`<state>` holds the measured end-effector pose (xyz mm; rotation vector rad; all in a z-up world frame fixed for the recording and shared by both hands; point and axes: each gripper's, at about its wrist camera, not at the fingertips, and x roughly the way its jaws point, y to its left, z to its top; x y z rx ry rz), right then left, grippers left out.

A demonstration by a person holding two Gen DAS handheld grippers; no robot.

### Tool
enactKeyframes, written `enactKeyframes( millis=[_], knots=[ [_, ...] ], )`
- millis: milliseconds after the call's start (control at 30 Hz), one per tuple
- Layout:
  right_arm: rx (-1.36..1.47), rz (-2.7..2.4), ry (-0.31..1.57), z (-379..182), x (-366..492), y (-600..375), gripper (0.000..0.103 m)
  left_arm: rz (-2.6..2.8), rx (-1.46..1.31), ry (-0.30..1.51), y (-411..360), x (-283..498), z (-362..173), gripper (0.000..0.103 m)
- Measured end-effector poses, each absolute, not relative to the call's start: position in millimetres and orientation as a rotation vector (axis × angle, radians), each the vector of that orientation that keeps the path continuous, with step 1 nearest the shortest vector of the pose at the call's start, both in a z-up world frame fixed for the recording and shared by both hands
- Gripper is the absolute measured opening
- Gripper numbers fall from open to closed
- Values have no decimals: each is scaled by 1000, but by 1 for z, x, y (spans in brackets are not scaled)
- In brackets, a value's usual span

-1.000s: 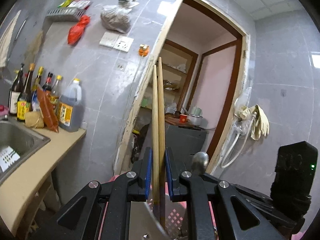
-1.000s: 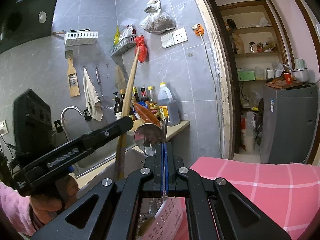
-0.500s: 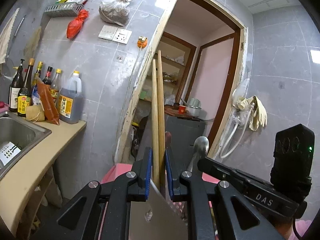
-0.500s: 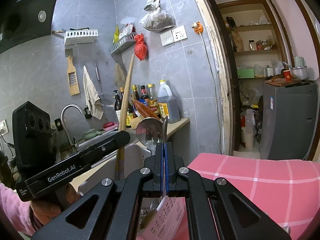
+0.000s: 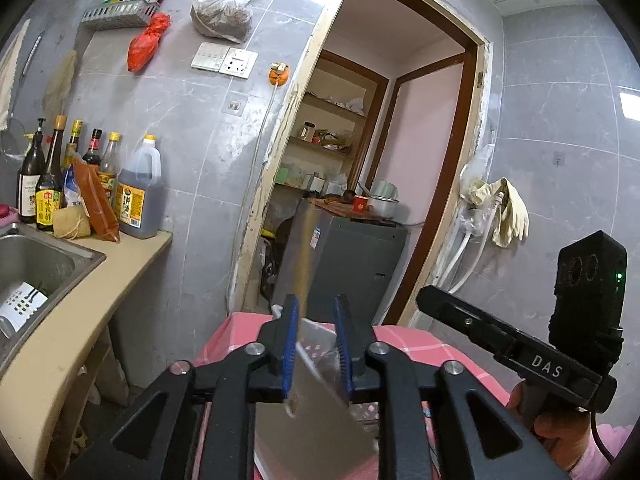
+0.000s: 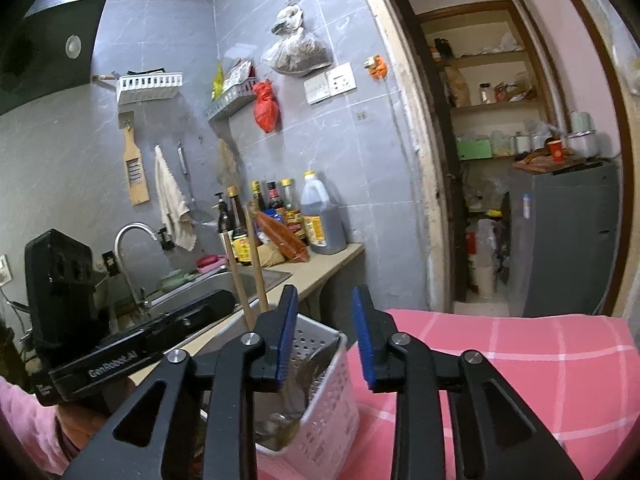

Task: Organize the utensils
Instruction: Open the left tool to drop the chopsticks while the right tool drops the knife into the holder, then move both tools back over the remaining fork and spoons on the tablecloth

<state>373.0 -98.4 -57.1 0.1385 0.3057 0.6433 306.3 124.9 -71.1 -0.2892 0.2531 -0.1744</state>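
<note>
My left gripper (image 5: 316,340) hangs over the white utensil basket (image 5: 320,336), its jaws opening. A blurred pair of wooden chopsticks (image 5: 303,256) slips down between the blue pads, which no longer press on it. In the right wrist view the chopsticks (image 6: 256,264) stand in the basket (image 6: 332,396) beside the left gripper (image 6: 226,300). My right gripper (image 6: 325,338) is also opening above the basket, with nothing between its pads. A metal spoon (image 6: 314,364) lies inside the basket below it. The right gripper (image 5: 430,300) shows on the right of the left wrist view.
A flat grey blade (image 5: 320,424) rises from the basket under my left fingers. The basket stands on a pink checked cloth (image 6: 500,360). To the left are a counter with a steel sink (image 5: 36,264) and bottles (image 5: 136,196); a grey cabinet (image 5: 352,264) stands beyond the doorway.
Both grippers have gone from shut to open. The chopsticks have dropped from the left jaws toward the basket. The spoon has left the right jaws and lies in the basket.
</note>
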Motion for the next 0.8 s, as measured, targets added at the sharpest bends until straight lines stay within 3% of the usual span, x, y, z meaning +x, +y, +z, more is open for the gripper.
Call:
enactKeyframes(
  millis=[67,200,267,533,800],
  knots=[
    [145,610,287,-50,366,-107,49,-168,-289,250,123,303,-66,40],
    [152,539,257,-38,355,-125,61,-157,-285,246,117,296,-56,45],
    [158,494,238,-32,346,-137,75,-145,-266,246,111,291,-50,58],
    [171,367,223,-19,323,-185,101,-104,-238,246,86,274,-34,93],
    [149,297,254,-19,309,-227,102,-91,-226,248,51,261,-28,101]
  ],
)
